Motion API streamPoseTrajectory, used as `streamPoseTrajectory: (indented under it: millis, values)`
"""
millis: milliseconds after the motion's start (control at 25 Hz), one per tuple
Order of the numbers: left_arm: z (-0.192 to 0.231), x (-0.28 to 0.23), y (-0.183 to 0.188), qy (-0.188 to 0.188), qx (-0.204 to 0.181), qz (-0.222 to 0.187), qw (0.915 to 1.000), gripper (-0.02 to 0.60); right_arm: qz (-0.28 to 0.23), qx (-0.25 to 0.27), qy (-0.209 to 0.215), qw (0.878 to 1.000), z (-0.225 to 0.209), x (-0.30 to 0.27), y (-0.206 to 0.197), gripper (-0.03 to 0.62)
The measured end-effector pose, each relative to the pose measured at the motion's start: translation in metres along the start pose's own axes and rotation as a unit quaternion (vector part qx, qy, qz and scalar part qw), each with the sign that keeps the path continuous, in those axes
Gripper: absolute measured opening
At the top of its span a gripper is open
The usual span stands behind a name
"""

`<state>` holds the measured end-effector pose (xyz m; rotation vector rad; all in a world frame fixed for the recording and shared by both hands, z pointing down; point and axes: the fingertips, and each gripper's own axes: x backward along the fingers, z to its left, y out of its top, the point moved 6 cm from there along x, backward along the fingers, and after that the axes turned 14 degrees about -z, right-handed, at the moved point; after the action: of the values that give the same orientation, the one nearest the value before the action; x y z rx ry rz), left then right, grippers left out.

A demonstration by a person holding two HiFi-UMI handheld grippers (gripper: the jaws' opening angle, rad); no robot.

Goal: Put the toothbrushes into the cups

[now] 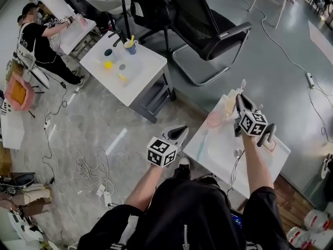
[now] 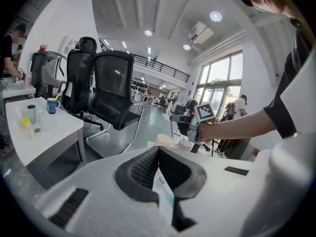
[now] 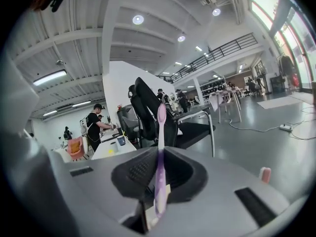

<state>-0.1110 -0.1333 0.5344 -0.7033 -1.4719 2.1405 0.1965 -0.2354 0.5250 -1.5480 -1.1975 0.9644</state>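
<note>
Your left gripper [image 1: 179, 133] hangs at the left edge of the white table [image 1: 218, 158]. Its jaws are drawn together at the tips and clamp nothing. Through the gap beneath them, the left gripper view shows a white and teal toothbrush [image 2: 165, 188] lying flat on the table top.

Two cups stand upright on the table's far half. The pink cup [image 1: 214, 120] is nearer the left edge and the pale cup [image 1: 229, 104] is just beyond it, towards the far end. Neither cup can be seen to contain a brush.

Your right gripper [image 1: 240, 99] is above the table's far end, just beside the pale cup. Its jaws are closed most of the way, pinching the handle of a purple toothbrush [image 3: 159, 172]. The brush stands upright with its head above the jaw tips. Whether it is directly over the pale cup cannot be determined.
</note>
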Motion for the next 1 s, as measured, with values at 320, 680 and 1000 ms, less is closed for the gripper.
streamPoseTrajectory:
  millis: [320,680,1000]
  values:
    - [0.010,0.008,-0.007,0.013,0.006,0.013,0.9998,0.000,0.033,0.017,-0.014,0.999,-0.015,-0.021,-0.030,0.044]
    - [0.023,0.005,-0.010,0.015,0.007,0.016,0.9997,0.000,0.107,0.037,-0.009,0.993,-0.012,-0.017,-0.069,0.043]
    - [0.025,0.003,-0.002,0.015,0.002,-0.001,0.9999,0.000,0.173,0.071,0.008,0.982,-0.006,-0.014,-0.090,0.046]
